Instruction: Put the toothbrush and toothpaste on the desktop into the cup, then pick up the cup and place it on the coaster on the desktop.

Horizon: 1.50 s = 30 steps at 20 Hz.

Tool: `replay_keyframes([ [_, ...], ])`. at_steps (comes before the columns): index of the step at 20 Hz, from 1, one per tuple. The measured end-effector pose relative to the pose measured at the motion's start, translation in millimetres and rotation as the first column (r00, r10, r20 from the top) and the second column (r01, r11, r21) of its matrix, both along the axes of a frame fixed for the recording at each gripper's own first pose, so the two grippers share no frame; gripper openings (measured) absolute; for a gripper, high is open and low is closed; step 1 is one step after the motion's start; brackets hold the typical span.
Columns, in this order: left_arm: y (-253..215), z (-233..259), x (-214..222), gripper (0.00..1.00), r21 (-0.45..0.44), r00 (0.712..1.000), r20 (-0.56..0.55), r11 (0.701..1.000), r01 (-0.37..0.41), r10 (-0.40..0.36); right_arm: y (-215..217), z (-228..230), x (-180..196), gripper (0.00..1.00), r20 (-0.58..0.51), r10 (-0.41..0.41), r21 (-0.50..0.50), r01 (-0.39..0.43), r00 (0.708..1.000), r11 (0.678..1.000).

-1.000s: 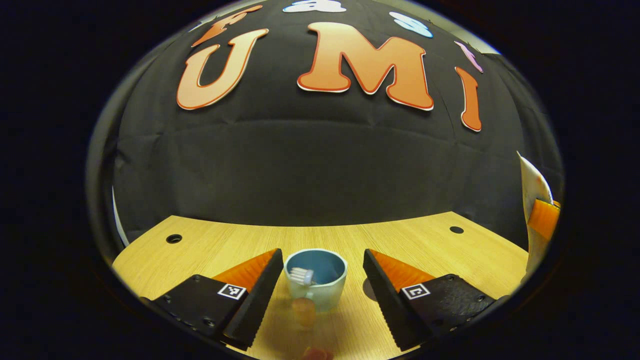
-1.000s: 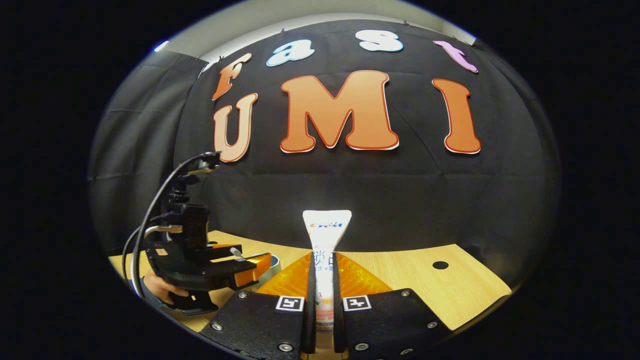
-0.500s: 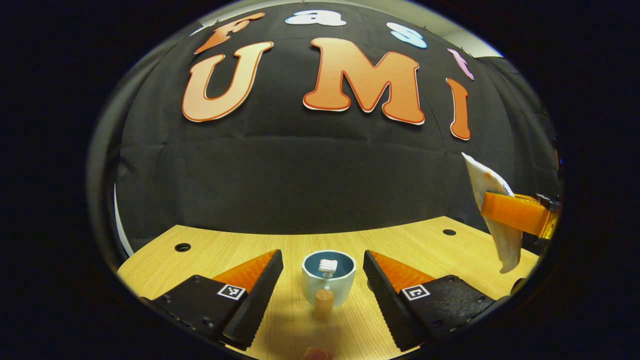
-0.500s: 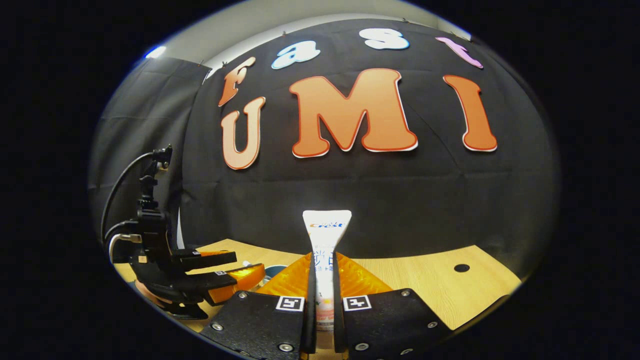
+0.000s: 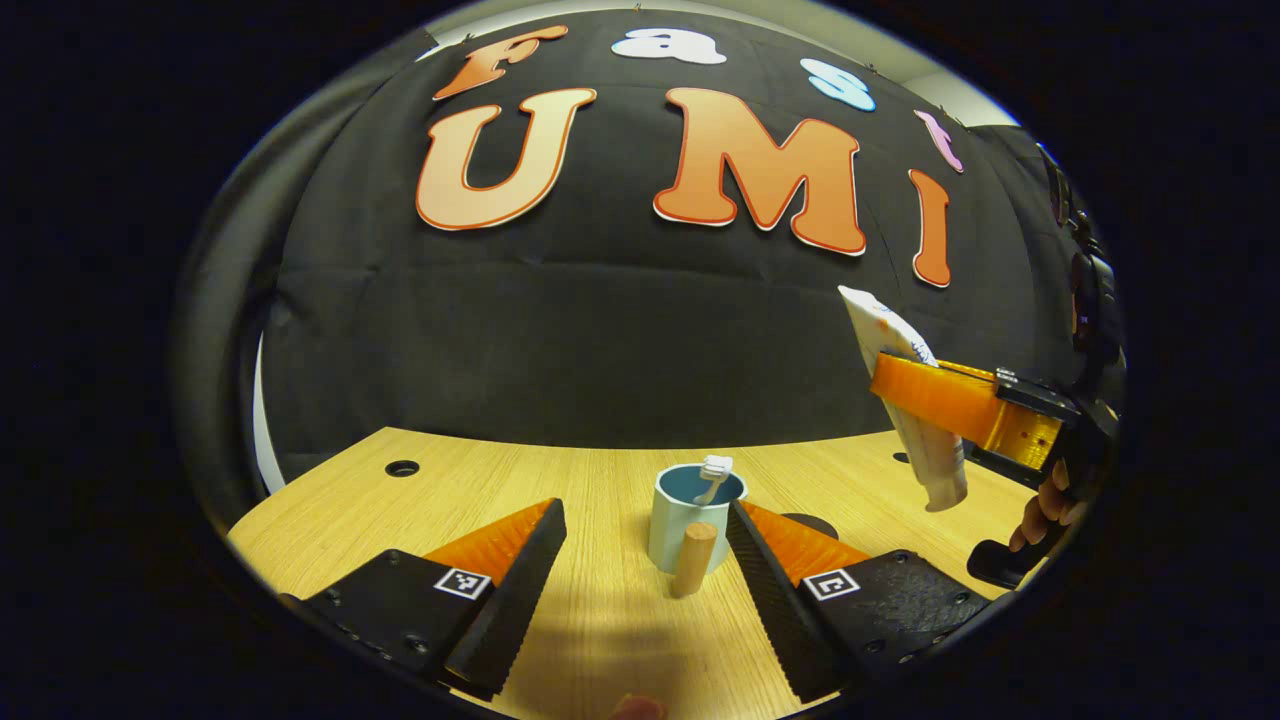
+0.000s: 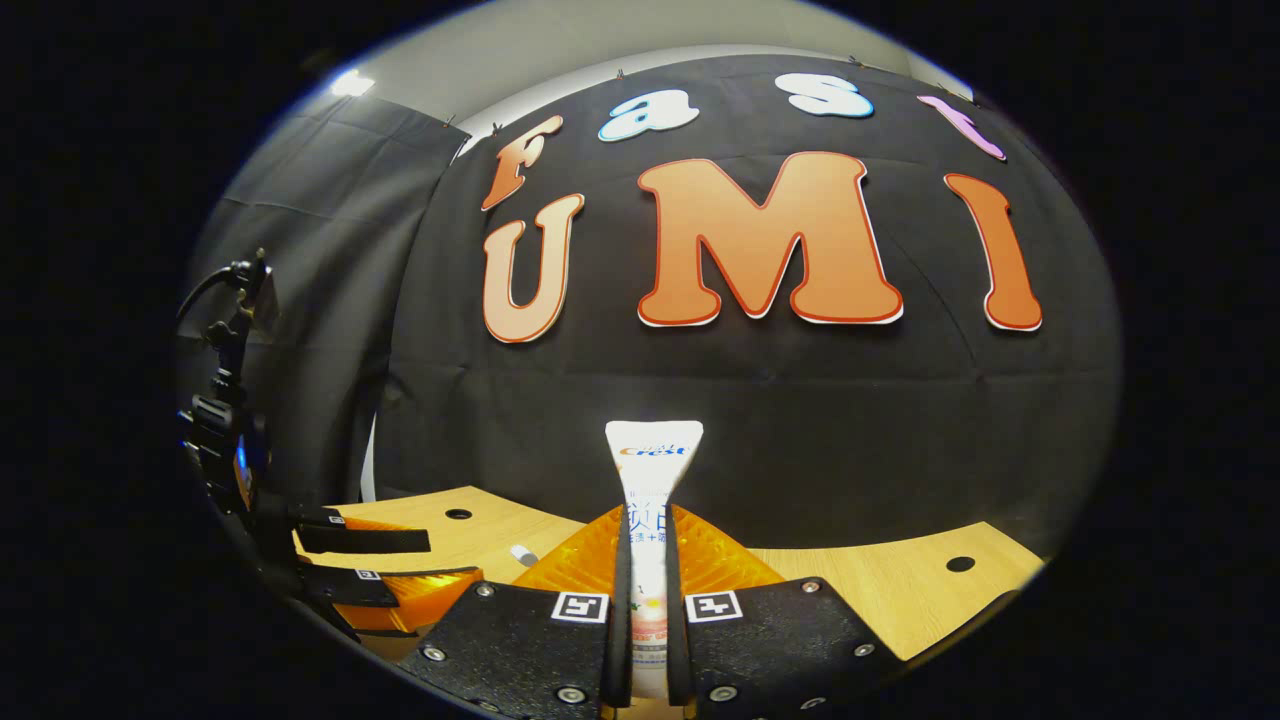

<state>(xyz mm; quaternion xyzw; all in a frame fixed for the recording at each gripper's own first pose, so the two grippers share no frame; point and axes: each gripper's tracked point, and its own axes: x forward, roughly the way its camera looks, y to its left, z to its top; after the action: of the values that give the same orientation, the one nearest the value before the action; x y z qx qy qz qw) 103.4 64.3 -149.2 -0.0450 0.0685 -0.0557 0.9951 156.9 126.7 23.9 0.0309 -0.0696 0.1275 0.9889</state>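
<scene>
Pale wood desktop (image 5: 600, 620) is seen under both tools, backed by black cloth. Between the closed fingers of the right gripper (image 6: 646, 610) the toothpaste (image 6: 650, 500) is clamped upright, its flat crimped end standing clear above the fingertips. In the left gripper view the same tube (image 5: 910, 400) is seen held in the air to the right of the cup (image 5: 690, 515), tilted, with its lower end hanging above the wood and well apart from the rim. The left gripper (image 5: 645, 560) is held wide open with nothing between its fingers; the cup stands just beyond them. The toothbrush (image 5: 708, 490) is already lodged in the cup, bristle head leaning against the far rim and the wooden handle end (image 5: 692, 560) apparently lying outside the near wall. A dark round coaster (image 5: 812, 522) is partly seen just right of the cup.

Judged from this, delivery of the toothpaste is the step in hand. The tube should be carried over the mouth of the cup, brought nearer to vertical, and lowered cap end first beside the brush head, not onto it. Release is best left until the lower end is inside the rim, so that the light cup is not tipped.
</scene>
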Motion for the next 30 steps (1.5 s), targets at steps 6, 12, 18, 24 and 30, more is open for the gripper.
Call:
replay_keyframes([
  [6,5.9,-19.2,-4.0,0.98,0.01,0.998,-0.066,1.0,0.003,-0.002,24.9,-3.3,22.9,0.14,0.004,0.043,0.074,-0.043,0.999,0.996],
  [12,8.7,-38.0,-0.9,0.98,0.028,0.992,-0.123,1.0,0.0,0.004,37.8,8.0,55.9,0.14,0.052,0.067,0.133,-0.074,0.996,0.988],
  [18,17.3,-50.5,2.3,0.98,0.054,0.99,-0.142,0.998,-0.018,0.026,43.7,7.3,81.3,0.14,0.052,0.107,0.215,-0.116,0.993,0.97],
  [24,20.0,-49.5,1.1,0.98,0.053,0.99,-0.137,0.998,-0.026,0.033,63.1,3.7,108.3,0.14,0.041,0.132,0.184,-0.138,0.99,0.973],
  [30,21.3,-55.5,1.7,0.97,0.051,0.988,-0.15,0.998,-0.032,0.04,83.7,-15.0,128.8,0.14,-0.006,0.181,0.198,-0.176,0.984,0.964],
])
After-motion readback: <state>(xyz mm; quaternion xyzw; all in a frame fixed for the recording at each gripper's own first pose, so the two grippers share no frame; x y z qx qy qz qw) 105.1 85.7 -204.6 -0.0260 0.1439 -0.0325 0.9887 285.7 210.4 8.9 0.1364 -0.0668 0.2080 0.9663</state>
